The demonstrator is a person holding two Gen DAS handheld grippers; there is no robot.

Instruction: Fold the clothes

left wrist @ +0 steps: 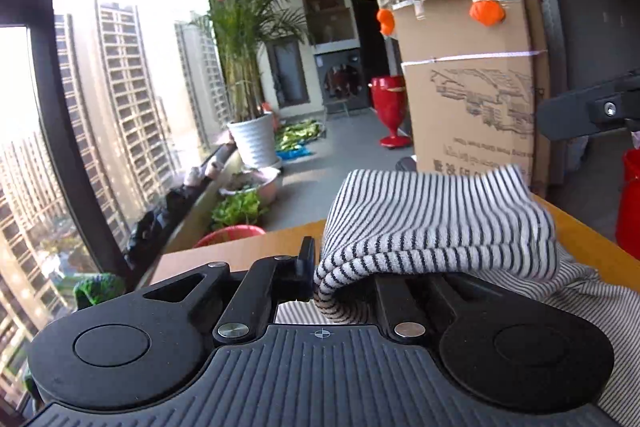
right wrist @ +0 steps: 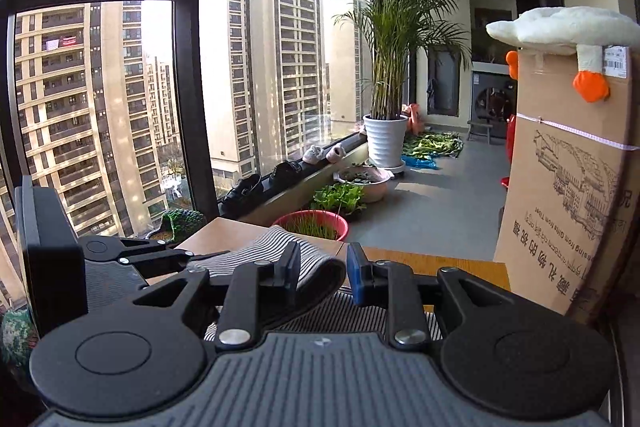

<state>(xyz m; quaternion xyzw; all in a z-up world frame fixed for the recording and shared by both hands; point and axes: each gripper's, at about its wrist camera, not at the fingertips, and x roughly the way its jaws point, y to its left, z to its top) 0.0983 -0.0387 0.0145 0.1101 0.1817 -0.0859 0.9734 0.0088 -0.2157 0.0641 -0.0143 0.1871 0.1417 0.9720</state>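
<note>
Already both claws pinch the striped garment [left wrist: 432,223]: the left gripper [left wrist: 320,283] is clenched on its doubled edge, and the right gripper [right wrist: 324,273] grasps the roll between its fingers. Next, I judge, carry that edge forward over the table [right wrist: 432,263] and lay it flat.

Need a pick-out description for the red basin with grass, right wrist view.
Start at the tall potted palm by the window, then come down the balcony floor toward the wooden table. The red basin sits just past its far edge; unlike the pink basin behind, it holds fine grass.

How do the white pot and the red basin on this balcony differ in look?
The white pot is tall and ribbed; the red basin is low and wide. The white pot holds a tall palm, the red basin short grass. Both hold green plants.
</note>
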